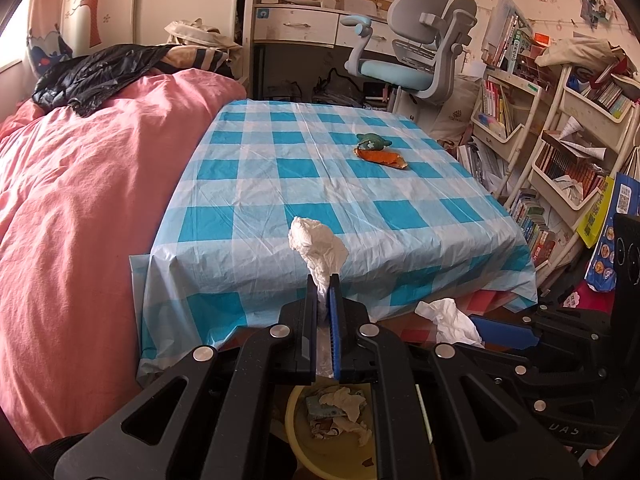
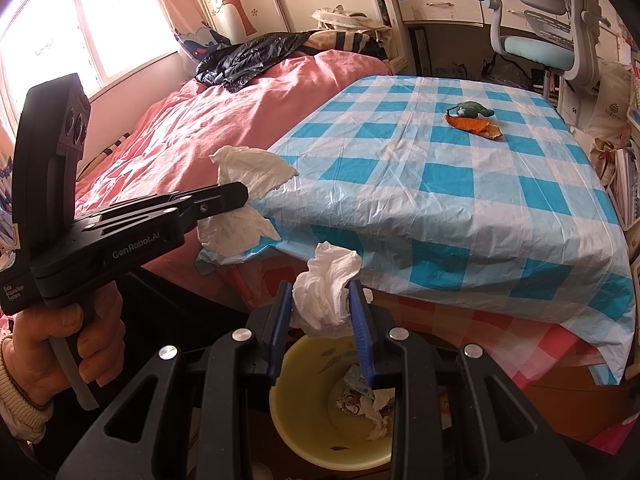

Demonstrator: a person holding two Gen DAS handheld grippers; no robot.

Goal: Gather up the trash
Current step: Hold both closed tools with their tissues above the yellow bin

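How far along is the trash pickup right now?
Done: crumpled scraps already lie in the yellow bin. In hand: each gripper has its jaws shut on a white tissue, the left gripper on one tissue, the right gripper on another above the bin. Left: the orange peel and green scrap on the checked tablecloth.

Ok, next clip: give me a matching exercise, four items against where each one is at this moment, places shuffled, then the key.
Items
1. left gripper
2. right gripper
3. orange peel
4. yellow bin

Places or states
A. lying on the checked tablecloth, far side
B. on the floor below both grippers, paper scraps inside
C. shut on a white tissue
D. shut on a second crumpled tissue, above the bin

Pairs: 1-C, 2-D, 3-A, 4-B
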